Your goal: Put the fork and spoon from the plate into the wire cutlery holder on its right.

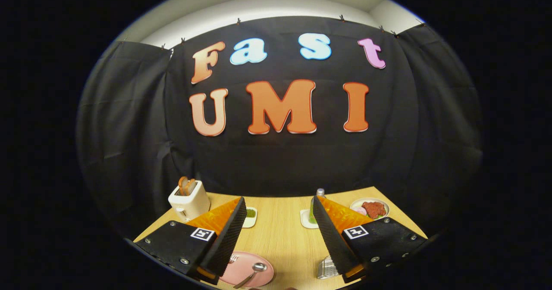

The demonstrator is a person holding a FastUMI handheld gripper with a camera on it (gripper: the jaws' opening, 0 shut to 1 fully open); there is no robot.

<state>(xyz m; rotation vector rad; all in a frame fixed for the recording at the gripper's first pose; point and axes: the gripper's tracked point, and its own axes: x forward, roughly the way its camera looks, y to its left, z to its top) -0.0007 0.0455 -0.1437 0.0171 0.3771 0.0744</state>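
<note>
Pink plate (246, 270) with spoon (252, 272) and fork (233, 259) beneath the wide-open, empty hand-held gripper (279, 208).

No legible text, brand or number appears on any object on the bench (280, 234). The only signs are two square black-and-white fiducial markers, one on each half of the gripper (279, 208) body behind the widely parted fingers; they bear coded patterns, not readable characters.
</note>
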